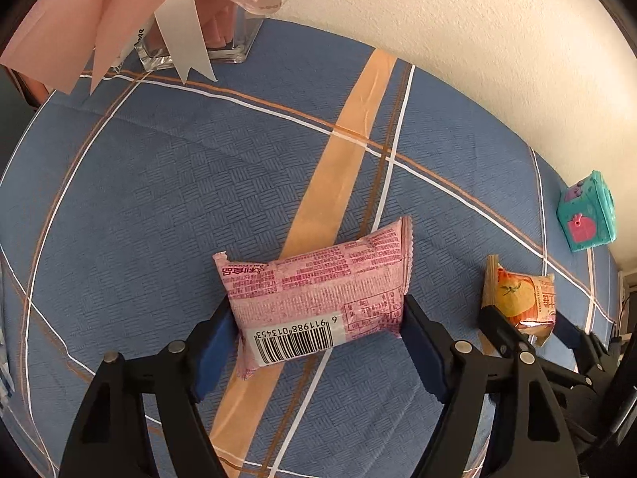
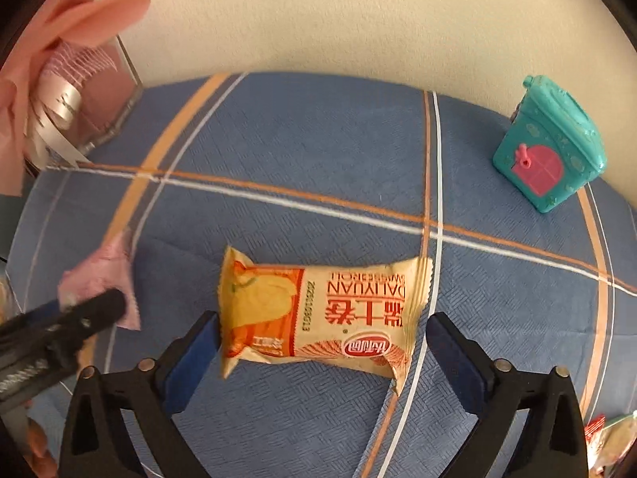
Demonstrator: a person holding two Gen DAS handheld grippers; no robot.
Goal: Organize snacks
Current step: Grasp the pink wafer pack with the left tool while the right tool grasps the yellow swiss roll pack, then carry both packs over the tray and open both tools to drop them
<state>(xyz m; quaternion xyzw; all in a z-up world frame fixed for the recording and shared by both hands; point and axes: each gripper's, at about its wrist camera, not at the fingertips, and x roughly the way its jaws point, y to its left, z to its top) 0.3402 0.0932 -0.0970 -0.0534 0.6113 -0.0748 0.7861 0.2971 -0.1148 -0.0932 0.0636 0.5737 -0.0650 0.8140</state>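
Observation:
A pink snack packet (image 1: pixel 314 290) with a barcode sits between the blue pads of my left gripper (image 1: pixel 318 314), which is shut on its two short ends. The orange snack packet (image 2: pixel 318 310) lies flat on the blue tablecloth (image 2: pixel 318 151) between the fingers of my right gripper (image 2: pixel 324 324), which is open; its right pad stands clear of the wrapper. In the left wrist view the orange packet (image 1: pixel 521 298) and the right gripper (image 1: pixel 529 326) appear at the right. The right wrist view shows the left gripper (image 2: pixel 91 306) with the pink packet (image 2: pixel 107 275) at the left.
A teal toy house (image 2: pixel 549 147) with a pink door stands at the back right by the wall. A glass vase (image 1: pixel 223 36) with pink paper and white ribbon stands at the back left. More snack wrappers (image 2: pixel 609 434) show at the lower right edge.

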